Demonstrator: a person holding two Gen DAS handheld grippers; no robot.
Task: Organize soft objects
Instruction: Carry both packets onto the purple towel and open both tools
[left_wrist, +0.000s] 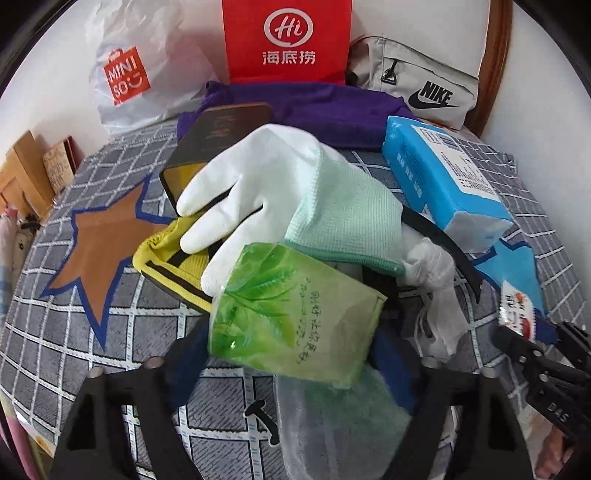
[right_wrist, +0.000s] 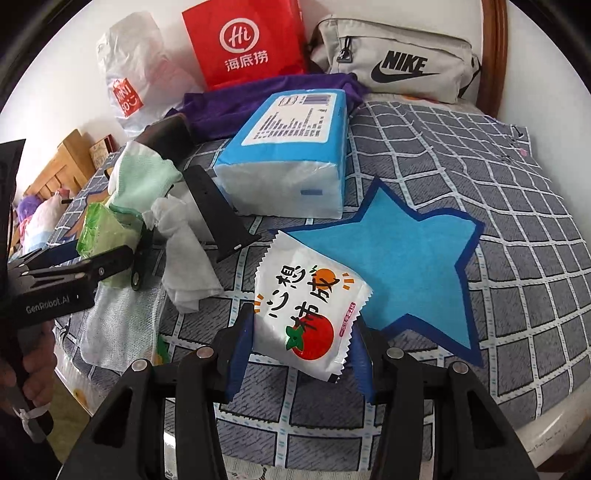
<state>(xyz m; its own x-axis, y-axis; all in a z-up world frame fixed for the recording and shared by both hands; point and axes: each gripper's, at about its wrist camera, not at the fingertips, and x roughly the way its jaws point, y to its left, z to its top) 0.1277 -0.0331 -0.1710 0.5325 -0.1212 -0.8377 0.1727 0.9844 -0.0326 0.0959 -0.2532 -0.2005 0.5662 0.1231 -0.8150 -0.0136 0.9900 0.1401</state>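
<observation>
My left gripper (left_wrist: 291, 354) is shut on a green tissue pack (left_wrist: 291, 317) and holds it above the checked cloth. A white and mint glove (left_wrist: 295, 195) lies just beyond it, over a yellow-edged pouch (left_wrist: 166, 262) and a dark box (left_wrist: 210, 140). My right gripper (right_wrist: 299, 350) is shut on a white snack packet with a tomato picture (right_wrist: 306, 310), beside the blue star patch (right_wrist: 417, 269). The left gripper (right_wrist: 110, 266) with the green pack (right_wrist: 103, 232) shows at the left of the right wrist view. The snack packet also shows at the right edge of the left wrist view (left_wrist: 517, 314).
A blue tissue brick (right_wrist: 291, 155) sits mid-table, a crumpled white tissue (right_wrist: 188, 266) and black strap (right_wrist: 218, 218) beside it. At the back are a purple cloth (left_wrist: 314, 107), red Hi bag (left_wrist: 288, 40), Miniso bag (left_wrist: 129, 74) and Nike pouch (right_wrist: 395, 62). An orange star patch (left_wrist: 99, 247) lies left.
</observation>
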